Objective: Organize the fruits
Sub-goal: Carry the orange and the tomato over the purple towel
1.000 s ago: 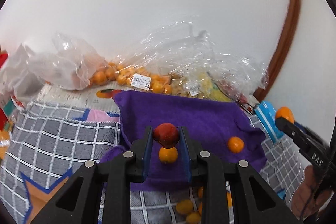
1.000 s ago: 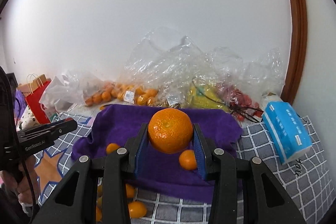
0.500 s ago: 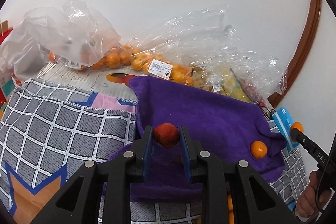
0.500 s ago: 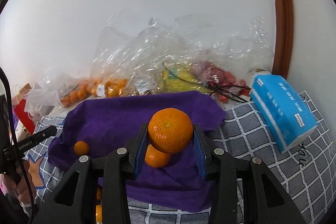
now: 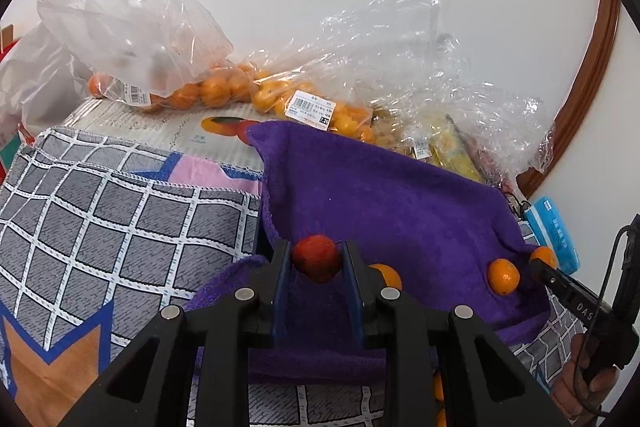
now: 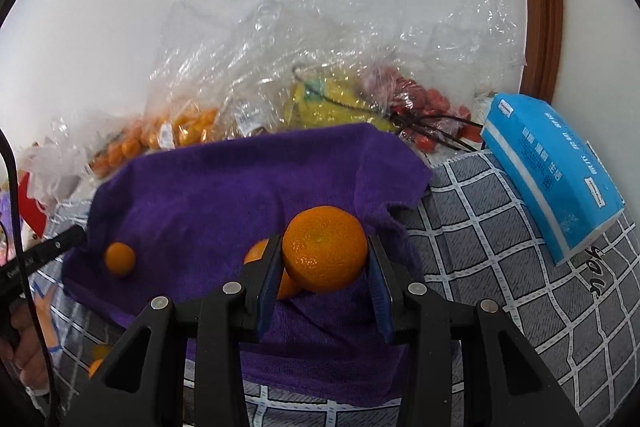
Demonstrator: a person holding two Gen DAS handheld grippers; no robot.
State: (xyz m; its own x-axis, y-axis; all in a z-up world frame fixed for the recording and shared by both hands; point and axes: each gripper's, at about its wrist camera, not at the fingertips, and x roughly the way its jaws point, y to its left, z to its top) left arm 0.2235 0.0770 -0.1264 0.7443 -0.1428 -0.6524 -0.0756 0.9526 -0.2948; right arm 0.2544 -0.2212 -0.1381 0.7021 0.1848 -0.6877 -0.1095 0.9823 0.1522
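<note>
My left gripper (image 5: 316,261) is shut on a small red fruit (image 5: 316,257) and holds it over the near left part of the purple towel (image 5: 392,199). Two small oranges (image 5: 503,275) lie on the towel, one partly behind my right finger. My right gripper (image 6: 324,263) is shut on a large orange (image 6: 325,247) above the towel's (image 6: 224,195) right side. A small orange (image 6: 119,258) lies at the towel's left, another (image 6: 256,251) sits behind my left finger.
Clear plastic bags of oranges (image 5: 224,91), bananas (image 6: 324,103) and red fruits (image 6: 424,103) line the wall behind the towel. A blue tissue pack (image 6: 556,163) lies at the right on the grey checked cloth (image 5: 100,211). Loose oranges (image 6: 96,363) lie below the towel's near edge.
Both grippers moved forward and lower over the towel while holding their fruits. The left view swung left, the right view swung right toward the tissue pack.
</note>
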